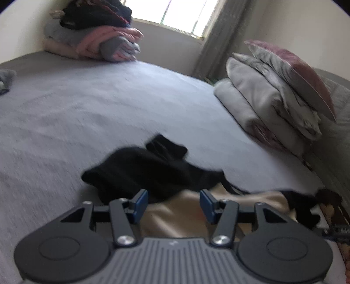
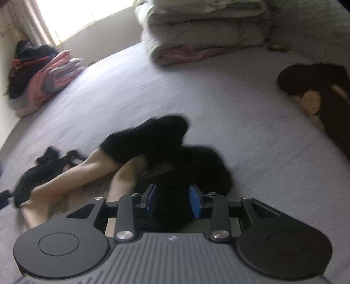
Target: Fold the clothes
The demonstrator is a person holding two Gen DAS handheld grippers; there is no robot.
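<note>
Blue pads of the left gripper stand spread over tan fabric, nothing pinched. Just beyond, the black garment lies crumpled on the grey bed. Right gripper is spread too, black cloth between its pads; contact is too blurred to tell. Folded clothes pile sits far back; pillows stack at the side.

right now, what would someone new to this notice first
A crumpled black garment lies mid-bed on the grey bed cover, just ahead of both open tools, with a tan garment beside it. A pile of pink and grey clothes sits in the far corner under the bright window. Stacked pillows lean at the head of the bed.
</note>
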